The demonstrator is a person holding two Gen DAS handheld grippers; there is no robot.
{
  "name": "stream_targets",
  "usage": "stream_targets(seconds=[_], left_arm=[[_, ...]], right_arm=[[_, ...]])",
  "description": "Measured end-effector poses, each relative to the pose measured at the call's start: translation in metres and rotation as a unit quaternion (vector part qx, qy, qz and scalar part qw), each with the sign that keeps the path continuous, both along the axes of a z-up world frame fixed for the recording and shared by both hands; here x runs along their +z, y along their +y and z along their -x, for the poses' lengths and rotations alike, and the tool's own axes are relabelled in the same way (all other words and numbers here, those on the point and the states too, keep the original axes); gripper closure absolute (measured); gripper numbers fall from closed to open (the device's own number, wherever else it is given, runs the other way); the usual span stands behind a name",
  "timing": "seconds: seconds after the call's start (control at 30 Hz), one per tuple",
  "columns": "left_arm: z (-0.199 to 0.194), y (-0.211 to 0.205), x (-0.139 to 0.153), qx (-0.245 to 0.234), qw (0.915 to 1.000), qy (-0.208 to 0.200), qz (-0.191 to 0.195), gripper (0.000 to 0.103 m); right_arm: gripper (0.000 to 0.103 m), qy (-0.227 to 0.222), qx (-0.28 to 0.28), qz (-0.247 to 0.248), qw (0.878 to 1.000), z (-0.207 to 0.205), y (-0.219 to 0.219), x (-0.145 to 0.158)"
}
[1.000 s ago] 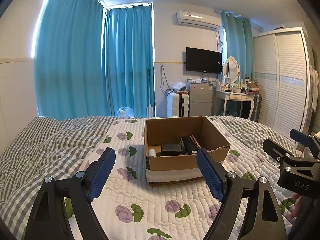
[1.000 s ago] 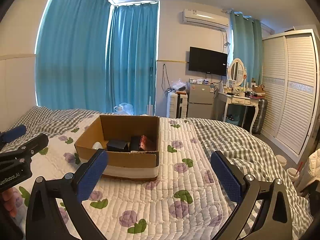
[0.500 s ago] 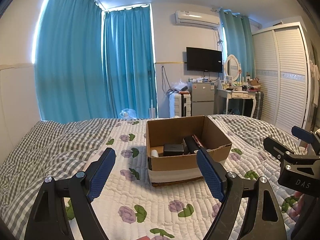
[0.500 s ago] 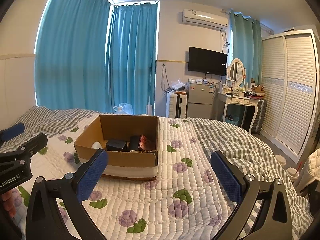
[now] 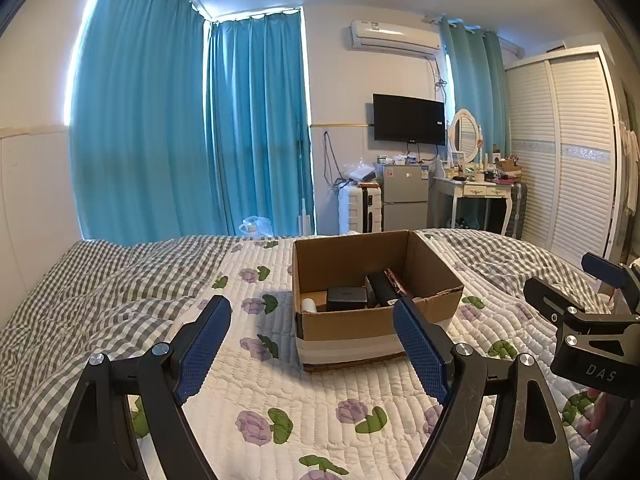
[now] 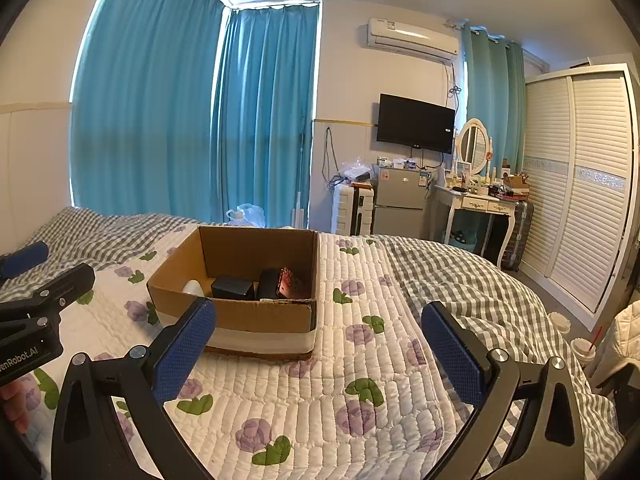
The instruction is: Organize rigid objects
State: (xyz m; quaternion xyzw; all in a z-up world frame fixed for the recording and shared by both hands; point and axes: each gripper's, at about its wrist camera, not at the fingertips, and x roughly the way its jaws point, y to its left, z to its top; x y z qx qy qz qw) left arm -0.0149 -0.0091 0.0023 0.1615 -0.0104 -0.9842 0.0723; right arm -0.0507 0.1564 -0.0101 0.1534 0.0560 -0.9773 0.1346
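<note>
Bedroom bedding, a flowered quilt (image 5: 320,408), carries an open cardboard box (image 5: 372,324) holding a black case (image 5: 346,298), a white cup (image 6: 193,288) and a reddish item (image 6: 290,283), while the left gripper (image 5: 312,342) and right gripper (image 6: 318,346) hover before it, jaws wide and empty.

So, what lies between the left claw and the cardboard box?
Only bare quilt: in the left wrist view nothing stands between the open left claw and the cardboard box.
</note>
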Motion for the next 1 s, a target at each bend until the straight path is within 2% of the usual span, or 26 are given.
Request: stream_targets(seconds=[1.0], left_arm=[[-0.0011, -0.0024, -0.0001, 0.003, 0.9999, -0.003, -0.016, 0.017]], right_arm=[[0.000, -0.006, -0.004, -0.005, 1.000, 0.0019, 0.0021, -0.0028]])
